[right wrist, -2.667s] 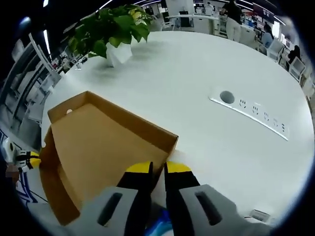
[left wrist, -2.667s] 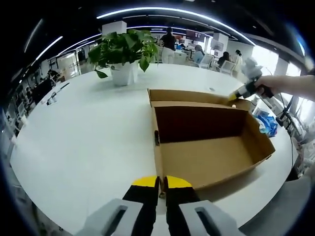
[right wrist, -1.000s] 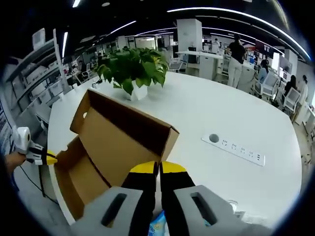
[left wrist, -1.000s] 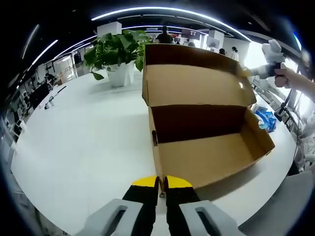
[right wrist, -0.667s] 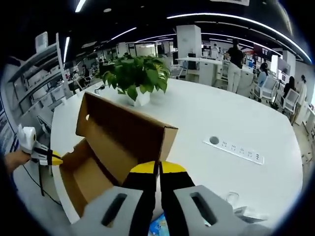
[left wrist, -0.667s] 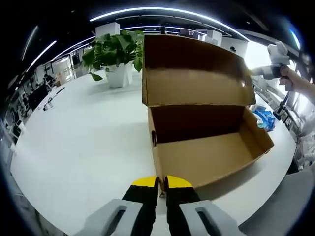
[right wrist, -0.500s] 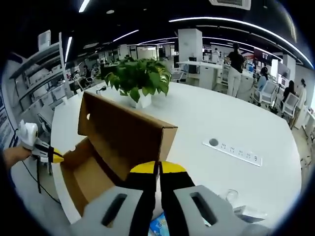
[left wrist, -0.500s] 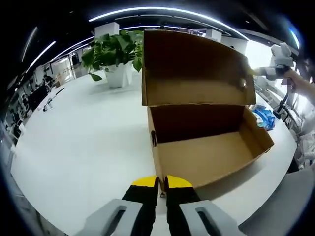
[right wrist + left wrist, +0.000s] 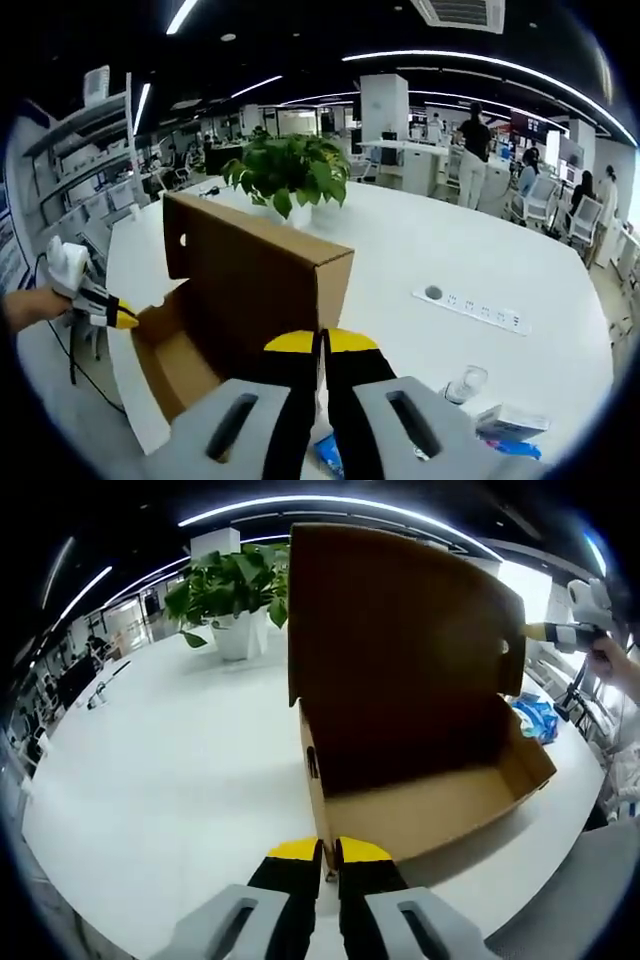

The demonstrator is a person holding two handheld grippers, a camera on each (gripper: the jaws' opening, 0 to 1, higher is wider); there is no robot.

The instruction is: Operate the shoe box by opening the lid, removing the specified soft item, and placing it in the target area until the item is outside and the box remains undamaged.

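Note:
The brown cardboard shoe box (image 9: 430,810) stands on the white table (image 9: 170,770), and the part of its inside that shows holds nothing. Its lid (image 9: 400,650) stands raised, leaning forward over the box. My left gripper (image 9: 327,852) is shut on the box's near end wall at a corner. In the left gripper view my right gripper (image 9: 530,631) pinches the lid's far corner. The right gripper view has my right gripper (image 9: 322,343) shut on the lid (image 9: 250,270), and my left gripper (image 9: 125,318) at the box's far corner. A blue soft item (image 9: 535,718) lies on the table beside the box.
A potted plant (image 9: 235,590) stands on the table behind the box. A power strip (image 9: 470,305) and a small glass (image 9: 465,383) lie right of the box. The table edge (image 9: 560,810) runs close past the box. People stand in the office behind.
The lid has swung up from lying flat behind the box to standing and now leaning over it, carried by my right gripper. The left gripper has stayed put.

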